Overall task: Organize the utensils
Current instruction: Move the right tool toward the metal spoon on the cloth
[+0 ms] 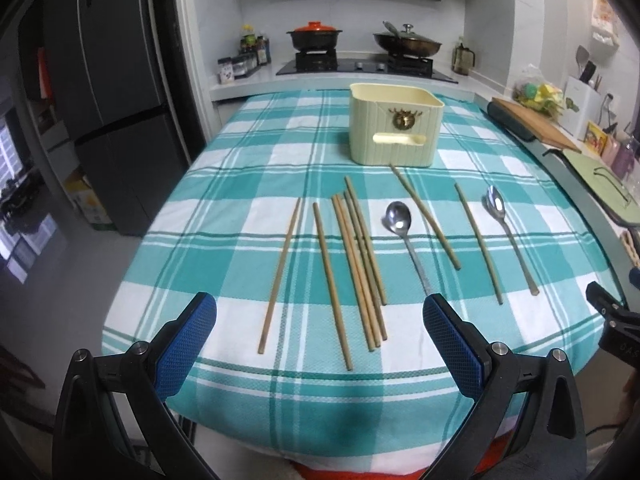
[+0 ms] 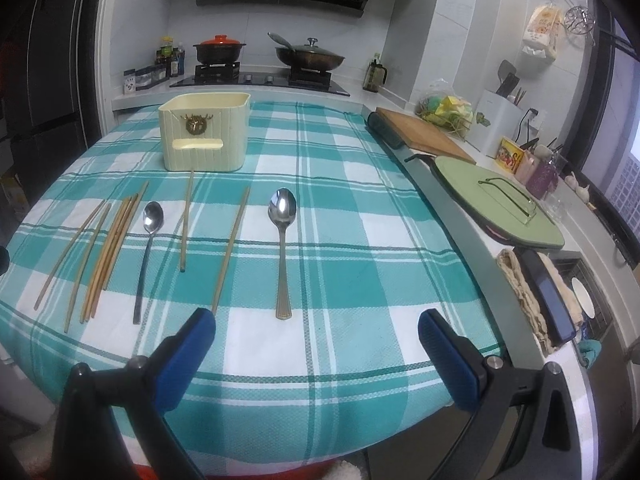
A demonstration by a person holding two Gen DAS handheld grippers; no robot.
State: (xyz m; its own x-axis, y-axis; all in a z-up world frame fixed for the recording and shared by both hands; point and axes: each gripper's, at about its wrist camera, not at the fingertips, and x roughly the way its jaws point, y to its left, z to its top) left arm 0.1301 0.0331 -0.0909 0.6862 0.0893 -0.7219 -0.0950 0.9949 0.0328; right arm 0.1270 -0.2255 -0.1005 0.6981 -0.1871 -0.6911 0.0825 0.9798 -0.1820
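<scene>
Both wrist cameras sit low at the near edge of the table (image 1: pixel 248 380), looking forward across its checked cloth toward the far stove (image 2: pixel 260 78). The left view stands further left, taking in the fridge (image 1: pixel 112 100); the right view reaches the right-hand counter (image 2: pixel 480 184). Both share the cream container (image 1: pixel 394 124), chopsticks (image 1: pixel 360 264) and spoons (image 2: pixel 282 240).

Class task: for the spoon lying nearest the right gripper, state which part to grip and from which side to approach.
Grip the spoon on its slim handle, near mid-length, coming straight down from above with the open right gripper and its fingers either side of the handle. It lies flat on the tablecloth, bowl pointing away, with clear cloth either side; the rounded bowl would likely slip.
</scene>
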